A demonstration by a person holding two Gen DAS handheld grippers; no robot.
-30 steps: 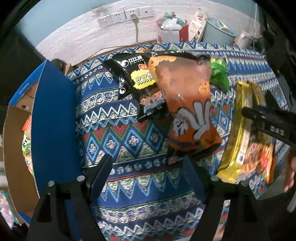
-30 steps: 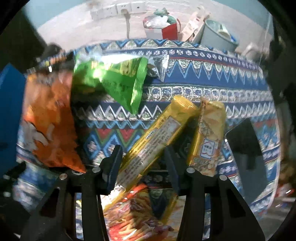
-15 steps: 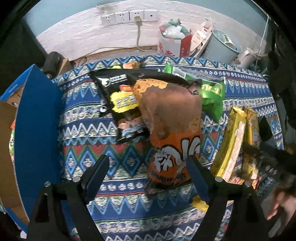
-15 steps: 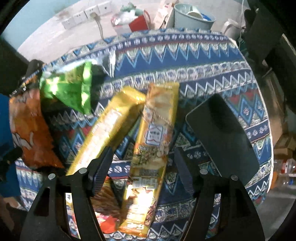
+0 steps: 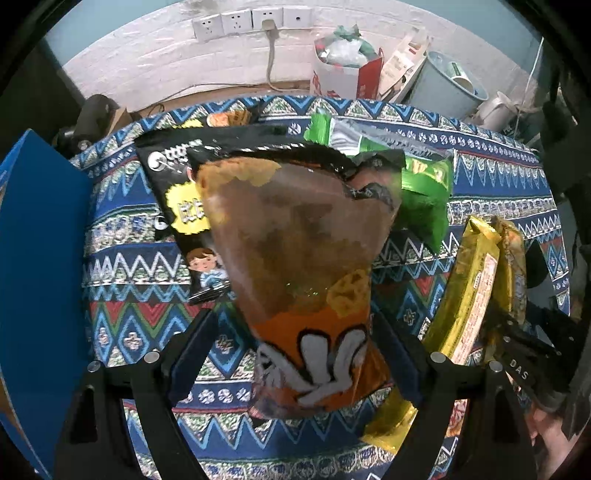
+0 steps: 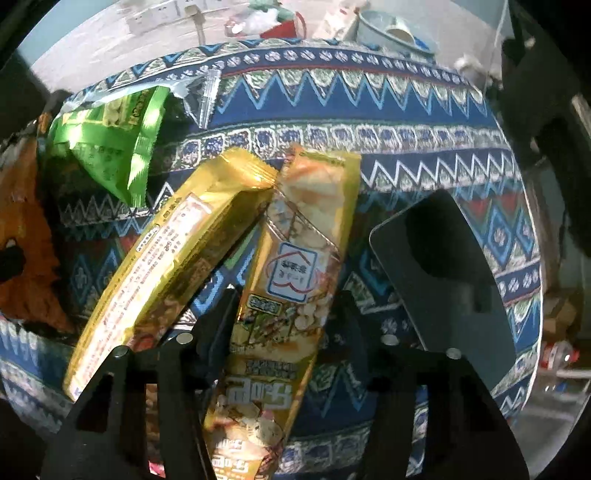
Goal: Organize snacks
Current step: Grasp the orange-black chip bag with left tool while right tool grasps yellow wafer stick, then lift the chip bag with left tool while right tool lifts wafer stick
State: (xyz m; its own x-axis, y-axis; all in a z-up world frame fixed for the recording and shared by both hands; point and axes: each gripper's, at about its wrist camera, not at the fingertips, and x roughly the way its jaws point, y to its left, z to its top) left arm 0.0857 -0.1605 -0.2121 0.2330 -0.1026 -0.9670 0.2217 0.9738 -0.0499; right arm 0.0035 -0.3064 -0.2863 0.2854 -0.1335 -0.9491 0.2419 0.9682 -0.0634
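Observation:
An orange snack bag lies on the patterned tablecloth, overlapping a black snack bag and a green bag. My left gripper is open, its fingers on either side of the orange bag's lower end. In the right wrist view a gold snack pack with a house logo lies beside a longer gold pack. My right gripper is open, its fingers either side of the logo pack. The green bag lies at upper left.
A blue cardboard box stands open at the table's left edge. A dark tablet lies right of the gold packs. Behind the table are wall sockets, a red-and-white bag and a grey bin.
My left gripper has moved forward, so its fingers now flank the orange bag. My right gripper has shifted from the long gold pack to the logo pack and closed in on it.

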